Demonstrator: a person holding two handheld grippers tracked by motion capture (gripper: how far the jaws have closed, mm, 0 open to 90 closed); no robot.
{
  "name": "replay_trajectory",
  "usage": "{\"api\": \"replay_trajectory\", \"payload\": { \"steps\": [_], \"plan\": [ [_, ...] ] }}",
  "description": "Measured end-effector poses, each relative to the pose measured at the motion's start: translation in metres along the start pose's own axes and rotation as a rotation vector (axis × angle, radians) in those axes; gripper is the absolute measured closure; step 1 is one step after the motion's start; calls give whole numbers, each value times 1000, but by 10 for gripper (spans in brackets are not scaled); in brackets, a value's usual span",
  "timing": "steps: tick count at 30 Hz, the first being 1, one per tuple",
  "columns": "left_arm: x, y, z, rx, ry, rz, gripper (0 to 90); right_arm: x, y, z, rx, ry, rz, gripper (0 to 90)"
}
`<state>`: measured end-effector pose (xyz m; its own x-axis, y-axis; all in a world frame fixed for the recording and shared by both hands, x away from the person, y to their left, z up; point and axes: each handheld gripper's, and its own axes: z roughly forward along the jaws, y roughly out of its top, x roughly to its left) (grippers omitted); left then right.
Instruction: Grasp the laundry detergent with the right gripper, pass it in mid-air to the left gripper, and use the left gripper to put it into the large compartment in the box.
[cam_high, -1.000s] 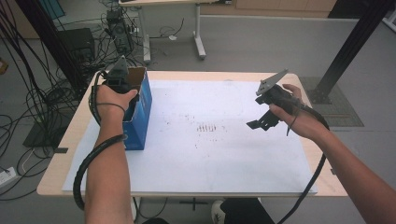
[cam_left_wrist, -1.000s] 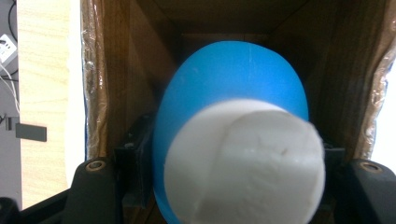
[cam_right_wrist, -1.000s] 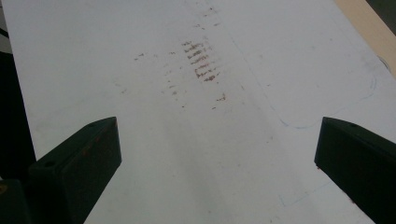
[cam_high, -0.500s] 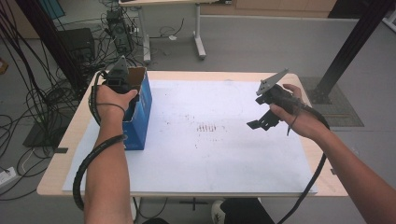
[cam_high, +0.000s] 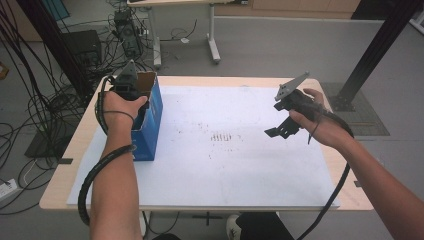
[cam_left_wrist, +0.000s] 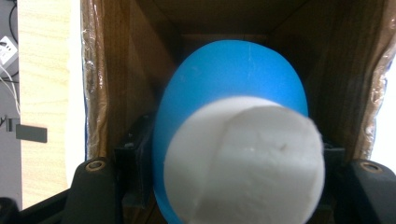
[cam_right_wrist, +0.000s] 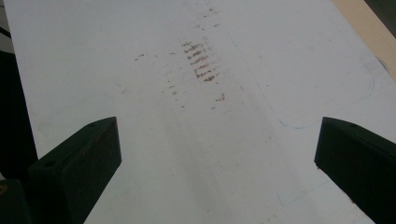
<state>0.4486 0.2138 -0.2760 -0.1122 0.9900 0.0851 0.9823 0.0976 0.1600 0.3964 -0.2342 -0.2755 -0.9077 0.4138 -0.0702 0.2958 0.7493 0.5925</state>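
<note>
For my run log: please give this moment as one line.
left gripper: shut on blue-and-white object, inside blue box | right gripper: open, empty, above white sheet

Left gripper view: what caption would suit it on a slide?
The left tool grips a blue-and-white egg-shaped object inside an open cardboard box.

Readable text: none, any view.
Blue box (cam_high: 152, 117) under left gripper (cam_high: 127, 85): no print legible.
Blue-white object (cam_left_wrist: 238, 154) betw. left gripper's jaws: no label, no brand.
White sheet (cam_right_wrist: 154, 93) ahead of right gripper (cam_right_wrist: 217, 154): brownish smudge rows (cam_right_wrist: 200, 60) + faint blue pen outline (cam_right_wrist: 322, 112), not letters or nos.
Signs/numbers: none.
</note>
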Motion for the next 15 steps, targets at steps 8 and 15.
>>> {"api": "replay_trajectory", "payload": {
  "steps": [8, 15],
  "plan": [
    [0, 0, 0, 0, 1, 0, 348, 0, 1, -2, -5, -4, -4, 4],
    [0, 0, 0, -2, -1, -1, 348, 0, 2, -2, -8, -4, -7, 4]
  ]
}}
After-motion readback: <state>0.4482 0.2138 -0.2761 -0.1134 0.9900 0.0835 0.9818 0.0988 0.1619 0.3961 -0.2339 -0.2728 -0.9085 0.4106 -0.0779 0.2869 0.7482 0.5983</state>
